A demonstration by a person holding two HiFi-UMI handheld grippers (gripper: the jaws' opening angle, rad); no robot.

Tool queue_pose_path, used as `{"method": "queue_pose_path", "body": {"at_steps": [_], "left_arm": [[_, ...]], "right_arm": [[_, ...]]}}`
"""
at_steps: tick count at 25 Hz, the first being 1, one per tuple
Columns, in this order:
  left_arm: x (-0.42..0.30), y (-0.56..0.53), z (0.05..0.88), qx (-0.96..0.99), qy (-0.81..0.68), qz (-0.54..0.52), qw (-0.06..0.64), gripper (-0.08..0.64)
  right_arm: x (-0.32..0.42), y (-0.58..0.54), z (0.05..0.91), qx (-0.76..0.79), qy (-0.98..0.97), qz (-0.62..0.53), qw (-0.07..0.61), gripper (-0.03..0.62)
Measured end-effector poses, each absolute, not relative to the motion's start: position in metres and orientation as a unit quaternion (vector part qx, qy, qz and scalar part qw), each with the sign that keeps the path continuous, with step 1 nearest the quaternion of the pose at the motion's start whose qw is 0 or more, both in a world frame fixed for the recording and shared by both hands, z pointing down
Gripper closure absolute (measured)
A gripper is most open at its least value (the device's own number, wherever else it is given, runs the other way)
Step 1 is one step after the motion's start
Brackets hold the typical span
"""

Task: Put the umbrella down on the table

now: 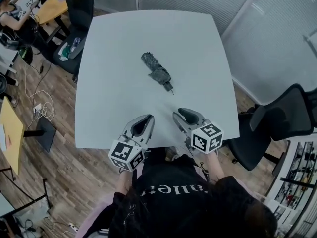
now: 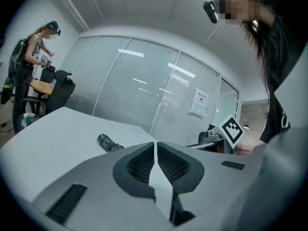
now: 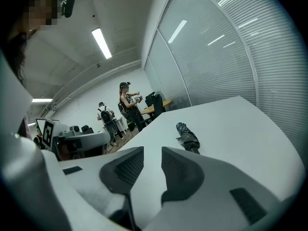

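Your left gripper (image 1: 147, 119) is closed, right gripper (image 1: 181, 114) slightly parted, empty; the umbrella (image 1: 156, 71) lies ahead on the table (image 1: 109, 83), thin end nearer your right.

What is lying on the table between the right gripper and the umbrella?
Nothing: only bare table separates the right gripper from the umbrella, as the head view shows.

umbrella (image 2: 106, 142) half hidden behind left gripper (image 2: 155, 144) in its view, black chair (image 1: 277, 120) cut by right edge
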State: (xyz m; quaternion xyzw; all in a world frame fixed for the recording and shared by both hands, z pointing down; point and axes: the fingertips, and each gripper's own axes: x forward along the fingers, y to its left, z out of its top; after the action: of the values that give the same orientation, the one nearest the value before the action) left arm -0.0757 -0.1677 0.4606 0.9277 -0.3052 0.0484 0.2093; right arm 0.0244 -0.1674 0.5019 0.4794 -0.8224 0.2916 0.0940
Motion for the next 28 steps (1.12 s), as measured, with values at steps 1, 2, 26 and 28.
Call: {"method": "queue_pose_path", "body": {"at_steps": [1,2,26,28], "left_arm": [[-0.072,-0.166,0.46,0.928,-0.306,0.046,0.21,0.526],[-0.068,-0.165,0.459,0.928,-0.306,0.043,0.21,0.526],[-0.01,-0.01,0.422,0.922,-0.347,0.051,0.167,0.526],[-0.01,0.004,0.423,0.92,-0.349,0.052,0.168,0.526]], "right_arm": [[0.028,-0.163,0.5,0.481,-0.822,0.29,0.091,0.475],[0.032,-0.16,0.497,0.482,-0.822,0.289,0.085,0.486],[0.076,-0.026,0.457,0.431,-0.866,0.252,0.031,0.558],[0.078,-0.013,0.457,0.43,-0.867,0.25,0.033,0.56]]}}
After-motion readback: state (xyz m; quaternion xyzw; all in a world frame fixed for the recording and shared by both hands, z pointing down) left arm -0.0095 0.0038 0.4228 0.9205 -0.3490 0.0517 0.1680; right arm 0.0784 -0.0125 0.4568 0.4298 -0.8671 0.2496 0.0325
